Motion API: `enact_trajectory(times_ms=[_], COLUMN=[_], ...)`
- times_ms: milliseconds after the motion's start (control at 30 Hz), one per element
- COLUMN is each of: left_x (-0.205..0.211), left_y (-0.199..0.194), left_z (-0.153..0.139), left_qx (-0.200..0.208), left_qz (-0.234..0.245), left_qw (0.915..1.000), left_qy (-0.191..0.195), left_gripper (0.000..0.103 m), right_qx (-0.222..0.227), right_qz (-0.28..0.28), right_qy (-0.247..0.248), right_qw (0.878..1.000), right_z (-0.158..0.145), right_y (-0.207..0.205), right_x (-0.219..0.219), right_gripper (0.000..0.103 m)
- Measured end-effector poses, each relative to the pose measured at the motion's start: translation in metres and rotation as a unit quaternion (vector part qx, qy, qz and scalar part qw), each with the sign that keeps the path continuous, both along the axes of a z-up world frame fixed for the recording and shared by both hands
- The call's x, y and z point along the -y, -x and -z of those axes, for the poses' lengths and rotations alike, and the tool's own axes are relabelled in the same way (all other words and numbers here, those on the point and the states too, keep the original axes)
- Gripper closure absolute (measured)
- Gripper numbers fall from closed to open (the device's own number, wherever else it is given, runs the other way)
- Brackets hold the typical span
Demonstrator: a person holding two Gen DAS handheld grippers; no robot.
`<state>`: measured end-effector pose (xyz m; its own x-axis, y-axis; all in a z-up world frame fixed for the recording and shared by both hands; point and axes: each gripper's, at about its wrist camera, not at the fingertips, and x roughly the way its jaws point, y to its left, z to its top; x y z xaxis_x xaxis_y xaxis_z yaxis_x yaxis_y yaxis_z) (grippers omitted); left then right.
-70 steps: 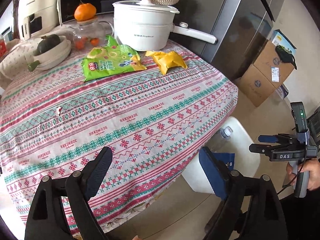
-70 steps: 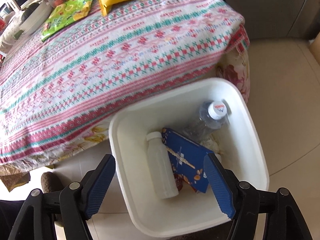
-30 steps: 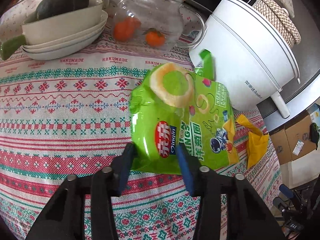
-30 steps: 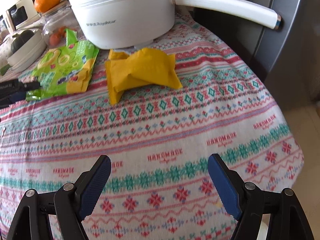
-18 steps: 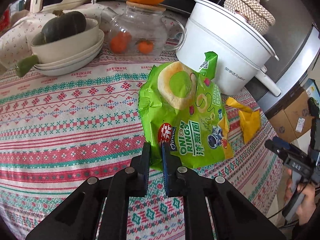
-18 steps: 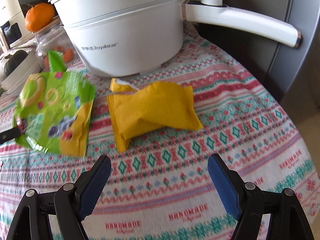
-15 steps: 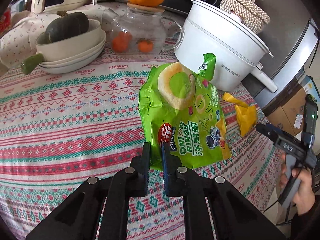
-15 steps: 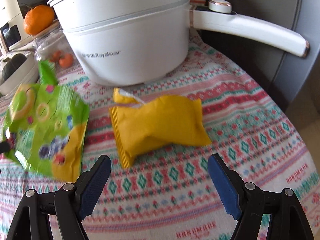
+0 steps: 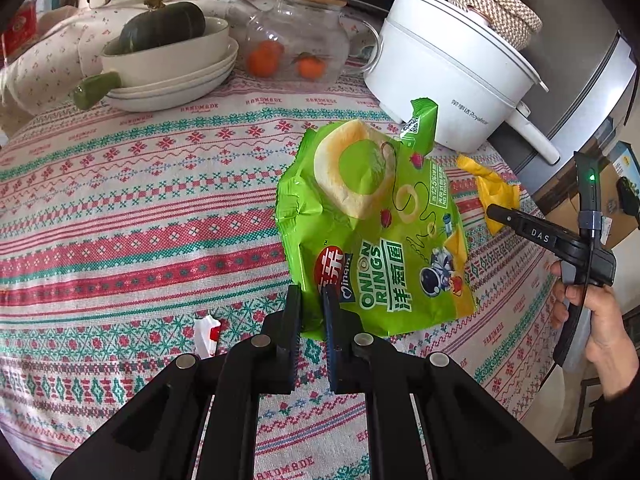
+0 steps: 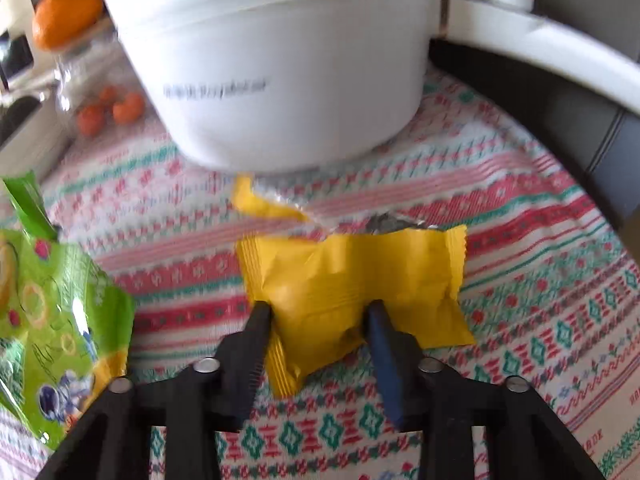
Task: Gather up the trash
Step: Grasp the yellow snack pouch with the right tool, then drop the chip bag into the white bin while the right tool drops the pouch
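Note:
My left gripper is shut on the lower corner of a green onion-rings snack bag and holds it lifted above the patterned tablecloth. The bag also shows at the left of the right wrist view. A torn yellow wrapper lies on the cloth in front of the white pot. My right gripper is partly closed with its fingers on both sides of the wrapper's near end; the view is blurred. In the left wrist view the wrapper lies beyond the right gripper's tip.
A white electric pot with a long handle stands just behind the wrapper. A glass jar with oranges, stacked bowls holding a dark squash and a small white paper scrap are on the table. Cardboard boxes stand on the floor at right.
My left gripper has raised the green bag further off the cloth. My right gripper has moved forward onto the yellow wrapper and its fingers have closed in around it.

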<state>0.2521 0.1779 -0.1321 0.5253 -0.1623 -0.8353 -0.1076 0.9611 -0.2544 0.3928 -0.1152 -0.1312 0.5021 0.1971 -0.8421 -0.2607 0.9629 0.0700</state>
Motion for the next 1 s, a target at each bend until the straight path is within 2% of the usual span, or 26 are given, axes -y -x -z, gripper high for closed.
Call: enact_trajectory(times_ms=[100,167,367,700,867,1000], left_x=[0.001,0.004,0.02,0.064,0.088,0.106], left_y=[0.012,0.021,0.051,0.101,0.129,0.148], left_z=[-0.004,-0.01,-0.036,-0.082,-0.102,-0.109], left_qx=[-0.004,-0.003,0.011,0.043,0.073,0.089], left_qz=[-0.008,-0.008,0.002,0.016,0.028,0.038], left_qw=[1.0,1.0,0.9999,0.9987,0.9968,0.9953], left_qy=[0.0,0.0,-0.007,-0.02,-0.014,0.001], left_gripper=[0.093,0.093,0.093,0.093,0.093,0.093], right_qx=[-0.005,-0.017,-0.02,-0.005,-0.007,-0.008], right_qz=[0.0,0.001,-0.015,-0.007,0.007,0.019], right_qy=[0.007,-0.004,0.0,-0.031,-0.043,-0.074], right_qw=[1.0,1.0,1.0,0.999,0.999,0.997], right_z=[0.0,0.002,-0.008,-0.063,-0.084,-0.098], right_y=[0.002,0.005,0.046,0.125,0.165,0.195], right_x=[-0.003,-0.002,0.006,0.062,0.093,0.119], right_gripper=[0.076,0.092,0.093,0.093,0.093,0.093])
